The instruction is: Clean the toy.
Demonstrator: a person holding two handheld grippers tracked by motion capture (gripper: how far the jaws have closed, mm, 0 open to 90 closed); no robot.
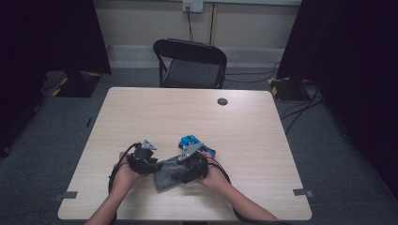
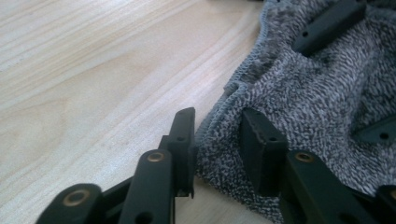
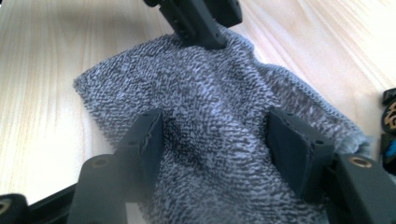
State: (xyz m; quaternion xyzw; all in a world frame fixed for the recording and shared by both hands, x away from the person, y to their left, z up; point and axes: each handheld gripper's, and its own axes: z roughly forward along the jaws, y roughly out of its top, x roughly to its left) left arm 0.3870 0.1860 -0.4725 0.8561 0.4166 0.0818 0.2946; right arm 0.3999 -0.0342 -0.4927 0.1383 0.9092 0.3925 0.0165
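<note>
Forearms come in from the bottom edge of the high view, and on the left the left gripper [image 1: 146, 159] sits low on the wooden table [image 1: 141, 112], right at the left edge of the grey towel [image 1: 166, 174]. Along its own jaws in the left gripper view, the hemmed edge of that grey terry towel [image 2: 308, 93] lies between them, one jaw on bare wood just outside the hem, the other resting on the cloth; the pads stand apart with a gap between them and pinch nothing, so it is open around the hem. Moving right, the towel lies crumpled near the front of the table, between the two hands. Next, the right gripper [image 1: 184, 169] is down on the towel's right part, and its own view shows both black jaws spread wide on the cloth [image 3: 210, 121], with flat fabric between them and no fold gathered, so it is open too. Just beyond that gripper, a blue object [image 1: 190, 140] lies on the table, too small to name. Farther back, a round black cap [image 1: 222, 101] sits in the tabletop, and a black folding chair [image 1: 190, 63] stands behind the table.
</note>
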